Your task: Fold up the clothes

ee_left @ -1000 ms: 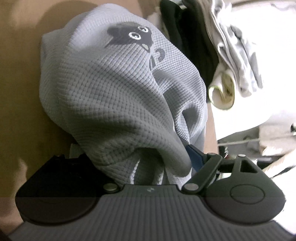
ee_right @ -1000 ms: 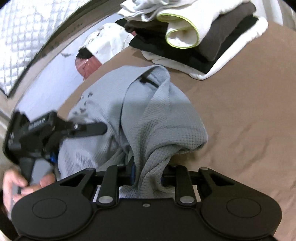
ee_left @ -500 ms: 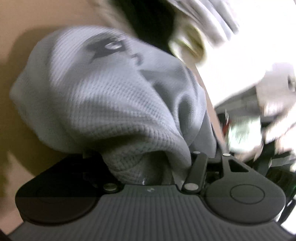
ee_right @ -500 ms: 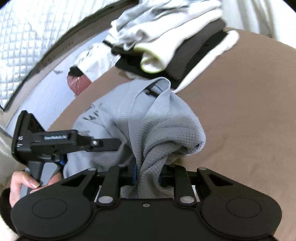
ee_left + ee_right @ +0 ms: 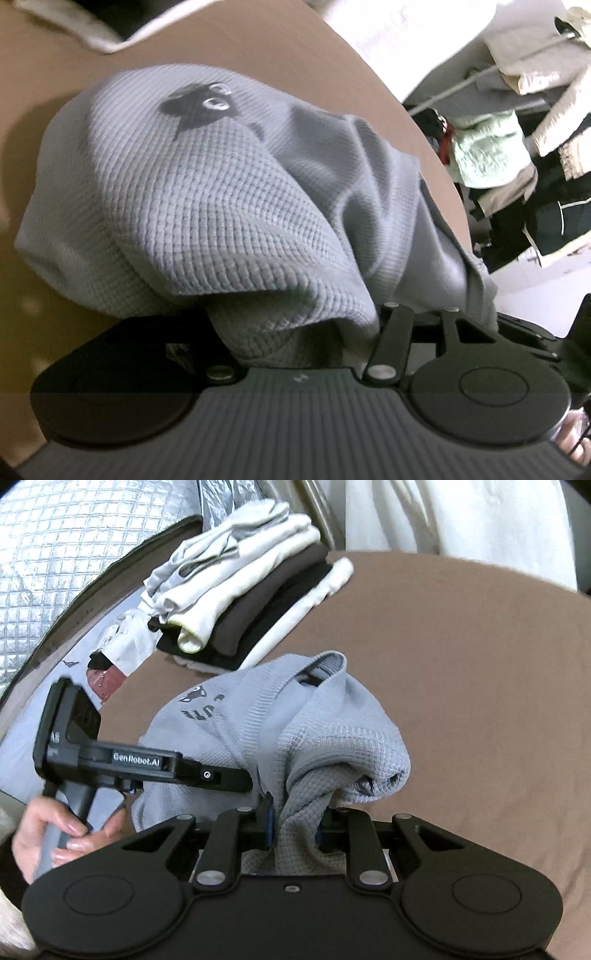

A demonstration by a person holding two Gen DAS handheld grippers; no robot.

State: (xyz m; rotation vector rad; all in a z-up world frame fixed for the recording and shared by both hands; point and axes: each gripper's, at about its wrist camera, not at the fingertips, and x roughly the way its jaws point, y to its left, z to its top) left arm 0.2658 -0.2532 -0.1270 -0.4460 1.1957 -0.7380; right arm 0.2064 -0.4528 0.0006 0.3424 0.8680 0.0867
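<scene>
In the left wrist view, the grey waffle-knit shirt with a dark cat print (image 5: 207, 206) is bunched on the brown tabletop (image 5: 332, 62). The left gripper (image 5: 295, 343) has just been closing, and a fold of the cloth is clamped between its jaws. The picture was blurred half a second ago and is sharp now.

In the right wrist view, the right gripper (image 5: 295, 827) is clenched on another fold, and the stack of folded white and dark clothes (image 5: 243, 602) is seen farther back than before. "GenRobot.AI" is read on the left tool. The shirt is probably being carried to be spread.

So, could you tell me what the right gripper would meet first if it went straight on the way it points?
The grey shirt bunched in the right gripper itself; past that, probably the brown surface, though depth is unclear.
</scene>
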